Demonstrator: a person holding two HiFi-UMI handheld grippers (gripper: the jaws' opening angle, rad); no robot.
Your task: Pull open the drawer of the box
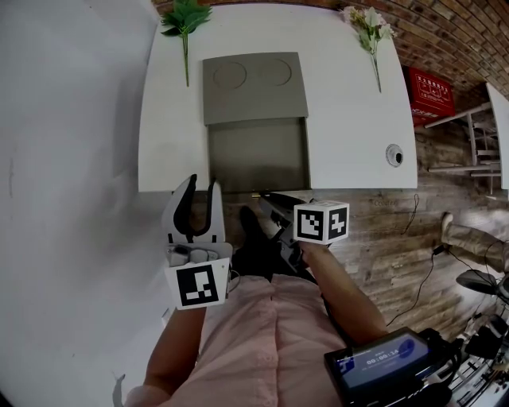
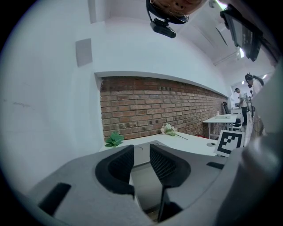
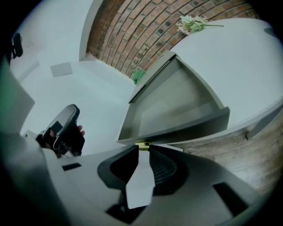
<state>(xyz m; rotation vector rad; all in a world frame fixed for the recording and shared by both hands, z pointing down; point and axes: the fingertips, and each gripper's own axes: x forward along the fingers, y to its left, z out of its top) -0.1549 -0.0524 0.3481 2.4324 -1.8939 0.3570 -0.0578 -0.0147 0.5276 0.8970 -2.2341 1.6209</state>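
Between right gripper [image 3: 141, 151] fingers [image 3: 164, 166]: drawer [image 3: 177, 110] knob [image 3: 142, 145], drawer pulled out

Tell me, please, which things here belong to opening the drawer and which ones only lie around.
For the job: grey box; its drawer, already pulled out; small brass knob; right tool, jaws either side of the knob.
Lying about: green sprig; white flowers; left tool, open and empty.
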